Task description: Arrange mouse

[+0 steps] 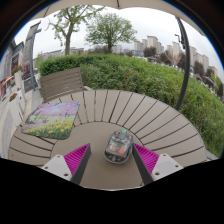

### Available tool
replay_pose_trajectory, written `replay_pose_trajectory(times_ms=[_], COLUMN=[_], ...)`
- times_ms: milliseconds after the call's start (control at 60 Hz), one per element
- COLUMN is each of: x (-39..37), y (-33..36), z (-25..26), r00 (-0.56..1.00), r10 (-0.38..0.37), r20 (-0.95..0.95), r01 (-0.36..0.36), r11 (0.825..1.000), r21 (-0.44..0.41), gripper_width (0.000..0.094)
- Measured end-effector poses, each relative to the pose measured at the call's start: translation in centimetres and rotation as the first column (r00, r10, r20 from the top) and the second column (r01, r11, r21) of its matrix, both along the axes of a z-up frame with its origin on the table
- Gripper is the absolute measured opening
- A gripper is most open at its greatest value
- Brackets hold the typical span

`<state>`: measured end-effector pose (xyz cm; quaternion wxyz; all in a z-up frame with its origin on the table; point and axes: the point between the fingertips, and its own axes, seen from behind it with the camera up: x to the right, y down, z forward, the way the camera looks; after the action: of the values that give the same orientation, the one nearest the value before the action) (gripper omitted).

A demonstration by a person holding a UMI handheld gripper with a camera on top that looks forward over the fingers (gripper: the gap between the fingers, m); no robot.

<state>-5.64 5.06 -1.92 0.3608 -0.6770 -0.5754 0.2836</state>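
Mouse (118, 146) sits on the tan table (100, 170), between the fingers and slightly ahead of the pink pads (76, 156). Gripper (112, 160) is released, with a gap visible at either side. A patterned mat (52, 119) lies to the left, well apart. Recommendation: centre the fingers on the mouse's flanks, then close evenly to avoid skewing it.

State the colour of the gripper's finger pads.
Magenta pads in the gripper view; the mouse sits between them.
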Motion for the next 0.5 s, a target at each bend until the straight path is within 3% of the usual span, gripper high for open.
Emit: replay_pose_trajectory(times_ms=[250,350,400,417,433,500], x=[-2.8,-3.3,-3.5,-3.6,-3.6,-3.7], y=[-0.4,-0.3,-0.2,-0.2,0.0,0.3], z=[-0.2,-0.2,-0.2,-0.3,-0.2,0.0], r00=[1.000,1.000,1.000,1.000,1.000,0.999], r10=[0.017,0.010,0.006,0.006,0.006,-0.004], r20=[0.013,0.015,0.016,0.018,0.021,0.038], r01=[-0.017,-0.010,-0.005,-0.006,-0.006,0.004], r11=[1.000,1.000,1.000,1.000,1.000,1.000], r21=[-0.023,-0.022,-0.018,-0.016,-0.007,0.002], gripper_width=[0.0845,0.0797,0.0696,0.0594,0.0406,0.0386])
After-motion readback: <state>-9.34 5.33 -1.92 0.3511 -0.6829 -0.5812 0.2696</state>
